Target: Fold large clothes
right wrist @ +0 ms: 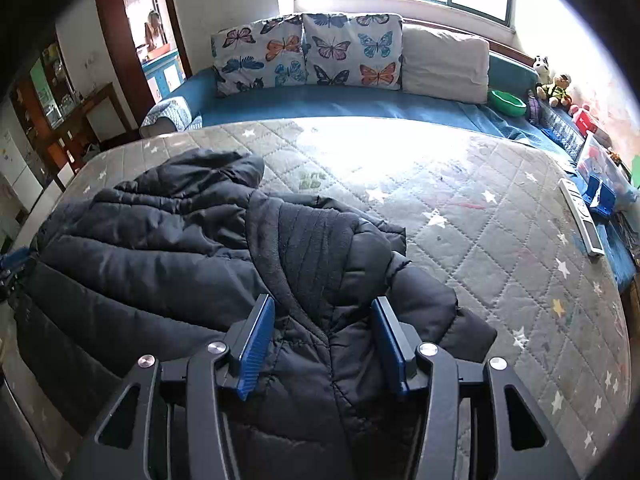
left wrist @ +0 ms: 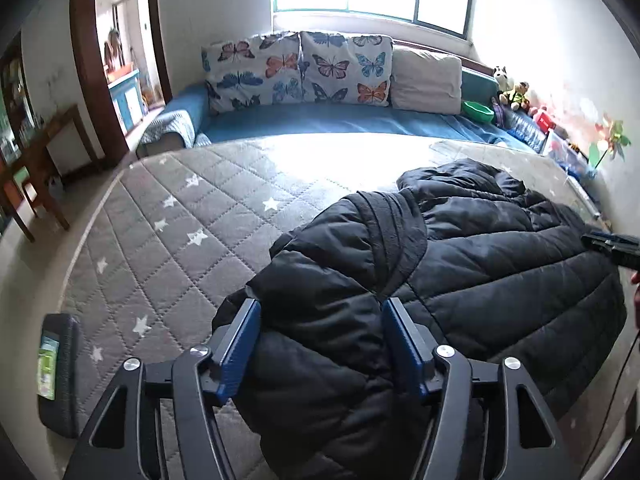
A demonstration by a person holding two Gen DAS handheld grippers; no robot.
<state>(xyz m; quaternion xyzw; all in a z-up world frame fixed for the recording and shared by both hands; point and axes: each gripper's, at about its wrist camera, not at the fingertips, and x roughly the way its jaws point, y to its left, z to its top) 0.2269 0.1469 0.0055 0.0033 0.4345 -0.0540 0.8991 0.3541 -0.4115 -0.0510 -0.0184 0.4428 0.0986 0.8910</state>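
Mattress (left wrist: 168, 216), grey quilted, starred, fills both views. Black puffer jacket (left wrist: 460, 264) heaped on it, near edge. Left gripper (left wrist: 320, 340) at 6 o'clock, jaws parted over jacket, gripping nothing. Right gripper (right wrist: 324, 340) likewise.

Jacket (left wrist: 460, 280) hem cut off below; doorway figure (right wrist: 154, 34) blurred

No text seems legible anywhere, perhaps through fisheye blur.

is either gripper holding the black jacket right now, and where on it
Neither. The left gripper and right gripper both stand open over the black puffer jacket, pads clear of the fabric.
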